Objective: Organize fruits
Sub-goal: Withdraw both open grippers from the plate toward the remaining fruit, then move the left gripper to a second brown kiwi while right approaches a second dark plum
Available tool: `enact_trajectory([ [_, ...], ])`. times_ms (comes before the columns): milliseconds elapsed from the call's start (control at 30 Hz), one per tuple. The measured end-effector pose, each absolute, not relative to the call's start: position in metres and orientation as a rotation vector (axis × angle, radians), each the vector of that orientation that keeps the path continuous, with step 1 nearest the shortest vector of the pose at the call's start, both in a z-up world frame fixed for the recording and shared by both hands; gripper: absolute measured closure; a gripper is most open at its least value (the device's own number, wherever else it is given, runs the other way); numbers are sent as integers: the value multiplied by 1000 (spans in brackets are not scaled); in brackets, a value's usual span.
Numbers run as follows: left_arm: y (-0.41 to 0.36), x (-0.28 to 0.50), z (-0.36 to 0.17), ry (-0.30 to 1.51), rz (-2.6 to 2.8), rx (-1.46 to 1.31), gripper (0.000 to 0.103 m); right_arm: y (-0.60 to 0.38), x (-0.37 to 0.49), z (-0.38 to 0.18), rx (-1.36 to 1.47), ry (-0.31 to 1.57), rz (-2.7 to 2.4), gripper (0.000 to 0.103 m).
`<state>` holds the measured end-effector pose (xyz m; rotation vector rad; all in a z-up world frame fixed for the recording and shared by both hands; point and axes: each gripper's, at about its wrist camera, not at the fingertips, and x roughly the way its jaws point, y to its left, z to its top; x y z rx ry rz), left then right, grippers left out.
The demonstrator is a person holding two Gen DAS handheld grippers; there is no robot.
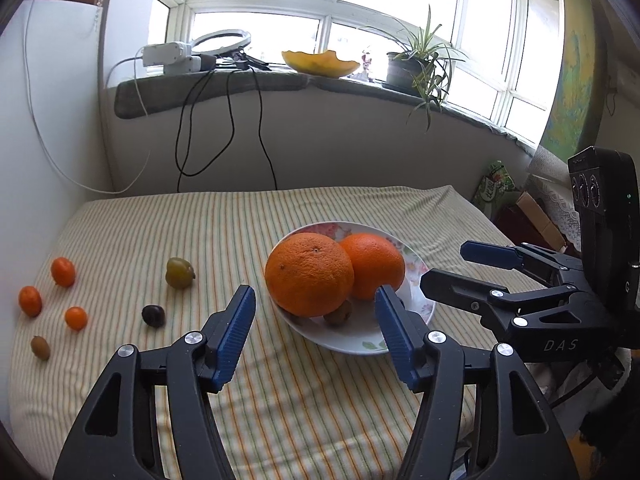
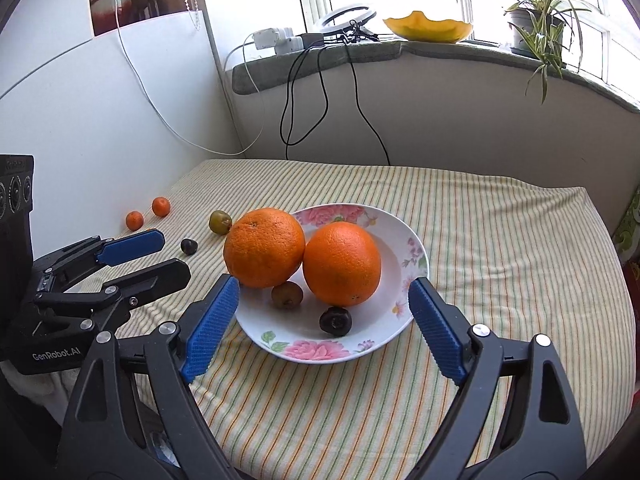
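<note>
A flowered white plate (image 1: 352,346) (image 2: 320,354) on the striped cloth holds two large oranges (image 1: 309,274) (image 2: 341,264), a small brown fruit (image 2: 286,294) and a dark one (image 2: 335,321). My left gripper (image 1: 315,292) hangs open just short of the plate's near rim, with nothing between its blue pads. My right gripper (image 2: 323,282) is open wider on the plate's near side and is also empty. To the left on the cloth lie a green plum (image 1: 179,273), a dark plum (image 1: 153,315), three small oranges (image 1: 63,271) and a brownish fruit (image 1: 40,347).
A white wall panel (image 1: 52,120) borders the cloth on the left. Black and white cables (image 1: 228,120) hang from the windowsill behind it. The sill carries a potted plant (image 1: 412,68), a melon rind (image 1: 320,63) and a ring light. Packages (image 1: 496,188) crowd the cloth's far right edge.
</note>
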<state>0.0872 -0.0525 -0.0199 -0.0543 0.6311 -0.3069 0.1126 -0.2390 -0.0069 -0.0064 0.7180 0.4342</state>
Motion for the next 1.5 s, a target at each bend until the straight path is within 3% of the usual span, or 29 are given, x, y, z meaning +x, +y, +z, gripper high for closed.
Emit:
enact_trajectory([
  [900,112,50,-50,653,-4,-157,42,-131,122,8,-135,686,654,14],
  [1100,135,53,-65,681,30,-183,50,-87,118,1,-184,688,738,14],
  [1500,161,72,-85,700,89,-222,57,-27,132,-40,-203,775,775,39],
])
